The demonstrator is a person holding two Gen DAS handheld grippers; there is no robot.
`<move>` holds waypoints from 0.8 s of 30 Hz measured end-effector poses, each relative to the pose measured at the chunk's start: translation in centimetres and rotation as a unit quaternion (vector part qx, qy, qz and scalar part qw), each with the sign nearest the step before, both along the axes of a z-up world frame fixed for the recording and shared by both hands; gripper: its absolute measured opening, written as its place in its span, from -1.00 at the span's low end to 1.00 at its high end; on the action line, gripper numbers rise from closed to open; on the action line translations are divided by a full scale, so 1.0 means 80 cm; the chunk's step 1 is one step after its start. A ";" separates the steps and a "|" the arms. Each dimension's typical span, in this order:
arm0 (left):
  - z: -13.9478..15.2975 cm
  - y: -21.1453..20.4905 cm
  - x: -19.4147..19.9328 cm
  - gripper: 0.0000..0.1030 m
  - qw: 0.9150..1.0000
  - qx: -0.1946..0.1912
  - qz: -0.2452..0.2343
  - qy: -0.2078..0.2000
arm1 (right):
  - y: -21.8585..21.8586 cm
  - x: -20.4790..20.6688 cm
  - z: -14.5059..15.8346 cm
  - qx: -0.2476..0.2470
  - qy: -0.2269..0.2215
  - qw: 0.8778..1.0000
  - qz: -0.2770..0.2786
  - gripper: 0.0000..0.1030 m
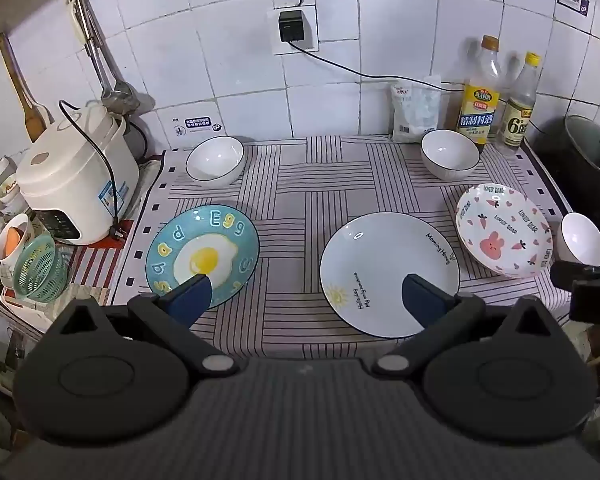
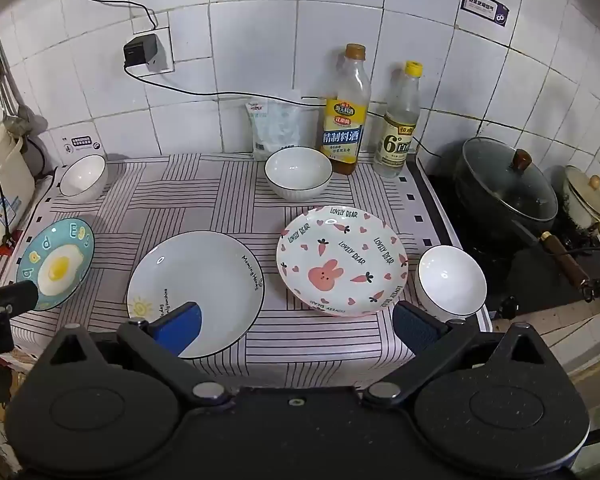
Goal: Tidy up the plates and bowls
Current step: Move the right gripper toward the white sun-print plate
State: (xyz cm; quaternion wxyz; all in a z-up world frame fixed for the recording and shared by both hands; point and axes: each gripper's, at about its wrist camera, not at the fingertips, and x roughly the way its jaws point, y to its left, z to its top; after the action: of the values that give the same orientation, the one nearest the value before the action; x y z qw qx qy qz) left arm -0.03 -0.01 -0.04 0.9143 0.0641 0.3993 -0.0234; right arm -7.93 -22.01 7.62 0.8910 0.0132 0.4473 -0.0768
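Both tongs hang spread wide above the near edge of the striped cloth (image 1: 292, 184), nothing between their pads. In the left wrist view the left gripper (image 1: 306, 296) frames a bare strip of cloth between the egg plate (image 1: 220, 236) at lower left and the white plate (image 1: 384, 260) at lower centre. In the right wrist view the right gripper (image 2: 298, 322) frames the gap between that white plate and the rabbit plate (image 2: 340, 260). One white bowl (image 2: 450, 280) sits at the cloth's right edge, just beside the rabbit plate, possibly touching it. Two more bowls stand along the back: one upper left (image 1: 214, 160), one upper right (image 1: 450, 154) near the bottles (image 1: 478, 92). The middle of the cloth lies open.
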 end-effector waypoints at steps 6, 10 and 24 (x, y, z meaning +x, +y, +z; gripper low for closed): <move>-0.018 -0.024 -0.005 0.99 1.000 0.014 0.004 0.025 | 0.001 0.005 -0.004 0.013 0.003 1.000 -0.001 1.00; -0.025 -0.030 -0.007 0.97 0.999 0.005 0.004 0.037 | 0.004 -0.001 -0.010 0.011 0.001 1.000 0.002 1.00; -0.020 -0.020 0.004 0.98 0.998 0.001 -0.018 0.061 | -0.017 -0.006 -0.014 0.038 0.000 0.999 -0.010 1.00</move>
State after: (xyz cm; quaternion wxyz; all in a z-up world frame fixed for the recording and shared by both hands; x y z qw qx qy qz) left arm 0.28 -1.59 -1.67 0.8877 0.0704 0.4530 -0.0437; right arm -8.37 -23.34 6.48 0.8892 0.0518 0.4495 -0.0683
